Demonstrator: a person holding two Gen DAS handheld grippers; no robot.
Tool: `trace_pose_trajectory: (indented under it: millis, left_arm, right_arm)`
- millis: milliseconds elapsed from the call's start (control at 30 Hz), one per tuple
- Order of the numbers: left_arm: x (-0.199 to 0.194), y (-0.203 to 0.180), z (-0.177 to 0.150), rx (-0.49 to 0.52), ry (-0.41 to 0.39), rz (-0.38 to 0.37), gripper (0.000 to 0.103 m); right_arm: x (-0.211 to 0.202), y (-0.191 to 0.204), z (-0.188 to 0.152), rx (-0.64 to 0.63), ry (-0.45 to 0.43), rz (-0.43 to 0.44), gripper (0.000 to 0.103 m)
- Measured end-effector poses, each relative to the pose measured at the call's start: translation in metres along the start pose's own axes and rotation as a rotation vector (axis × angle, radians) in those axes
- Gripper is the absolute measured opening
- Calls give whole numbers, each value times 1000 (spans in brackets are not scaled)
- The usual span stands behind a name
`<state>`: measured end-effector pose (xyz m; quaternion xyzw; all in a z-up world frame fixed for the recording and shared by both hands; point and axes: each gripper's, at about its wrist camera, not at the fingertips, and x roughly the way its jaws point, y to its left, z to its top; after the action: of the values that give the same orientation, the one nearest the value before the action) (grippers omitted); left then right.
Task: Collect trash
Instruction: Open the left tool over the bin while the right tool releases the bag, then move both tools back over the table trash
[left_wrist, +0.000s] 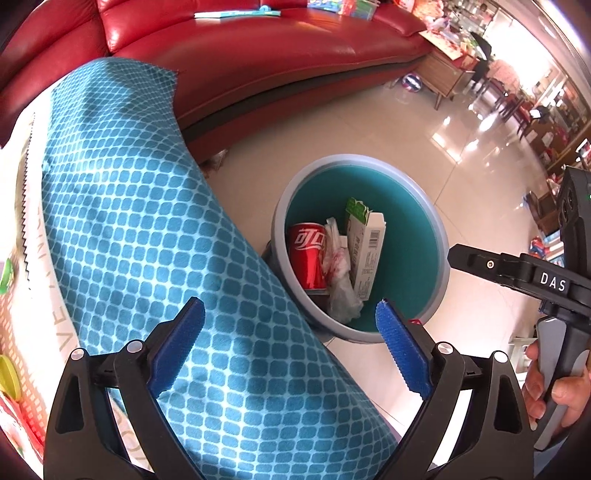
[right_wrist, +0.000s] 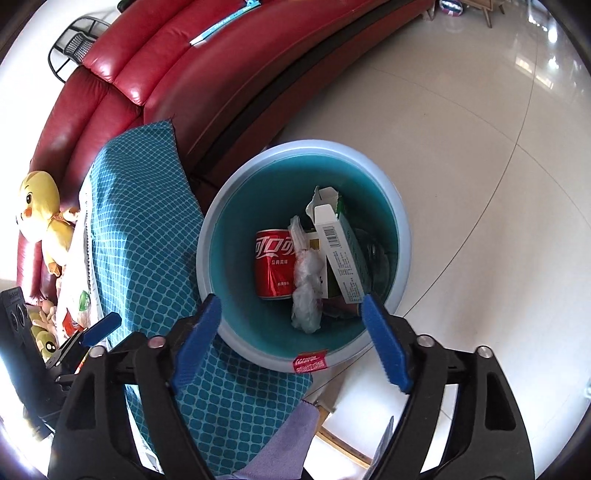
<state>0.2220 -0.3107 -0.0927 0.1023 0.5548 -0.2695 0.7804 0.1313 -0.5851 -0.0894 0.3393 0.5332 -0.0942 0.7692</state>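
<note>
Both grippers are wide open and empty: left gripper (left_wrist: 290, 343), right gripper (right_wrist: 291, 343) right over the bin (right_wrist: 404, 236). Inside: red can (right_wrist: 273, 267), crumpled plastic bag (right_wrist: 306, 291), white carton (right_wrist: 341, 254), maybe more underneath.

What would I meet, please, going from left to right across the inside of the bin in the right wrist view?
Inside the bin: red can → crumpled clear plastic bag → white carton with a barcode.
</note>
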Motion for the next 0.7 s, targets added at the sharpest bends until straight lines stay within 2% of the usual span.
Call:
trace_pose_trajectory:
  millis: [200, 333, 700]
  left_arm:
    - [-13, 13, -10, -21, -15, -2, 98]
    - [-26, 26, -21, -43, -26, -3, 98]
    - [-73, 73, -60, -120, -78, 15, 99]
  right_arm:
    - [-4, 9, -7, 2, 18, -16, 78]
    - [-10, 23, -14, -32, 11, -30, 83]
    - [-14, 82, -43, -146, 23, -27, 83]
